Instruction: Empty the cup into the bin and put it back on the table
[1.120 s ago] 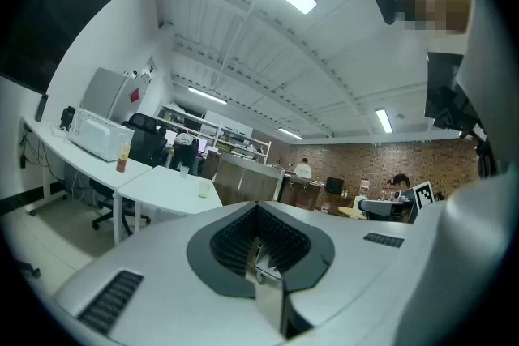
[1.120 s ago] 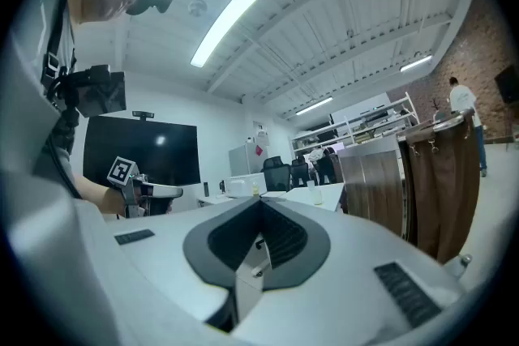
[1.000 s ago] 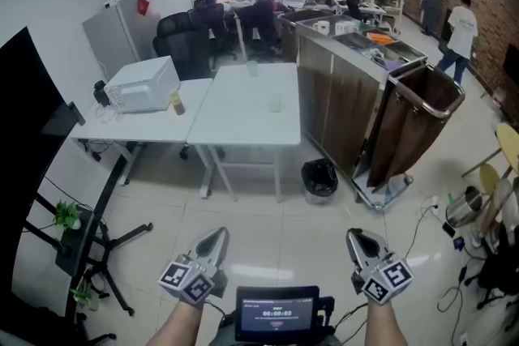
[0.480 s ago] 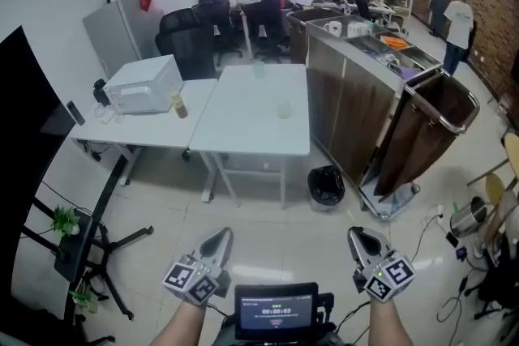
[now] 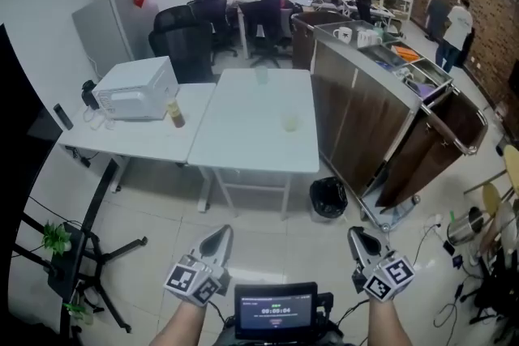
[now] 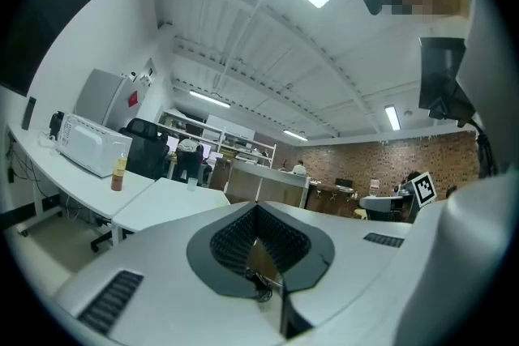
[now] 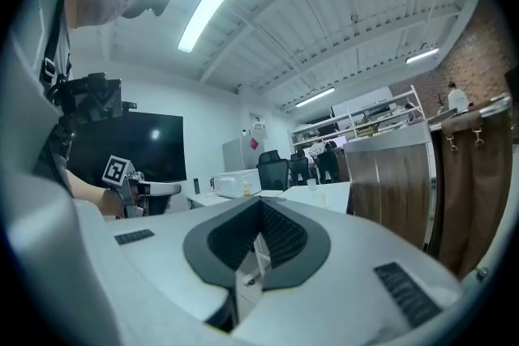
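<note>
A pale translucent cup [image 5: 290, 122] stands near the right edge of the white table [image 5: 243, 138]; a second small cup [image 5: 260, 75] stands at the table's far end. A black bin [image 5: 328, 197] sits on the floor by the table's right front leg. My left gripper [image 5: 220, 234] and right gripper [image 5: 357, 235] are held low at the bottom of the head view, well short of the table. Both are shut with nothing in them. In the left gripper view the left gripper [image 6: 258, 208] has its ribbed pads together, as does the right gripper [image 7: 260, 207] in its own view.
A white box-like appliance [image 5: 136, 89] and a brown bottle [image 5: 175, 114] sit on the left table. A wooden counter [image 5: 357, 113] and a brown bag cart [image 5: 442, 146] stand to the right. A black stand [image 5: 81, 255] is at the left. People sit at far desks.
The view has moved closer to the tables and bin, which now sit lower in the picture. Both grippers stay shut in the same place in the view.
</note>
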Available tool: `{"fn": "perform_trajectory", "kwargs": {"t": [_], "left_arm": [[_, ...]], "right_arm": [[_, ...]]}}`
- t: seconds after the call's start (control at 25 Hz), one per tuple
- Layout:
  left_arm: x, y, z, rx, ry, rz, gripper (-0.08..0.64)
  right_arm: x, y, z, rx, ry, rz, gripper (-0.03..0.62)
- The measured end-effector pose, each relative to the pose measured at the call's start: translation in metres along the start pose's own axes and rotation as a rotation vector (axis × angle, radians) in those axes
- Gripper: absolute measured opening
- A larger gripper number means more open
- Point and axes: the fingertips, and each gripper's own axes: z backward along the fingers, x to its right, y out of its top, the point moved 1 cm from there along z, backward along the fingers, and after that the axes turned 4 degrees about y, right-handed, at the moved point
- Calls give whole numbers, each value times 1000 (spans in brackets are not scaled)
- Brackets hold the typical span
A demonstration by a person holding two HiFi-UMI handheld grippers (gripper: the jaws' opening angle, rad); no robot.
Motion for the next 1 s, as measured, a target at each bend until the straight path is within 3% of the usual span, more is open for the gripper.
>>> {"fn": "perform_trajectory", "kwargs": {"t": [0.36, 1.0], "left_arm": [[-25, -8, -58, -27, -1, 53, -9], [-21, -3, -186, -22, 122, -9, -9]], "right_arm": [[37, 7, -49, -38, 5, 2, -2], [155, 38, -127, -9, 157, -40, -2]]}}
